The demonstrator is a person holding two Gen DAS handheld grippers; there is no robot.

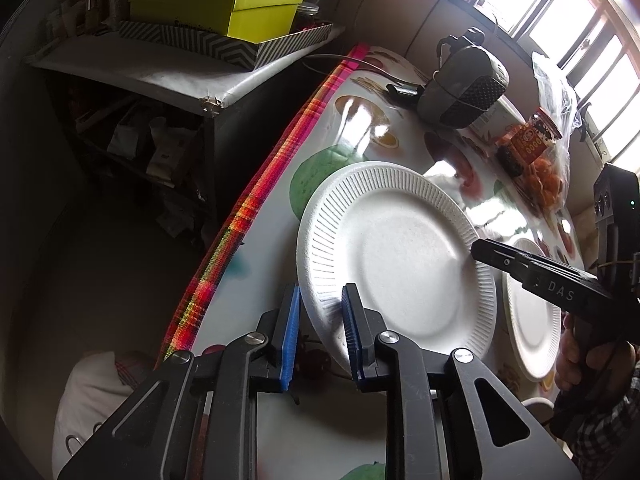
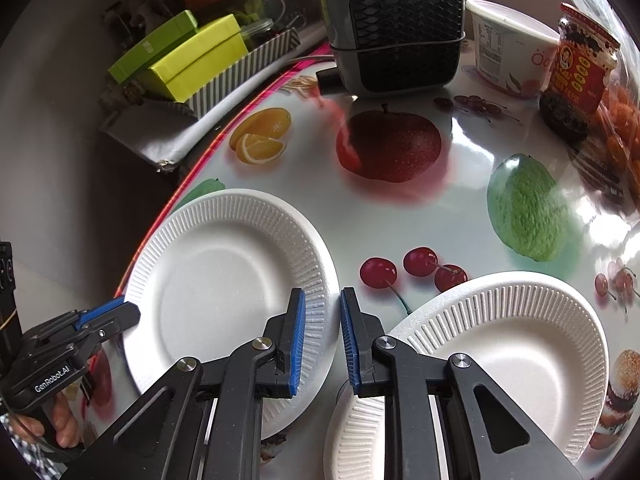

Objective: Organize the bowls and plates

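A white ribbed paper plate [image 1: 400, 256] lies on the fruit-print table near its left edge; it also shows in the right wrist view [image 2: 224, 280]. My left gripper [image 1: 320, 312] is open, its jaws straddling this plate's near rim. A second white paper plate [image 2: 516, 344] lies to the right; it shows in the left wrist view [image 1: 528, 320]. My right gripper [image 2: 322, 320] is open and empty, with its jaws over the first plate's right rim. In the left wrist view the right gripper [image 1: 480, 250] reaches in over that rim.
A grey heater [image 2: 396, 28], a white tub [image 2: 508, 44], a sauce jar [image 2: 576, 72] and bagged oranges [image 1: 548, 176] stand at the table's far side. A shelf with green boxes [image 1: 216, 4] stands left of the table edge [image 1: 256, 208].
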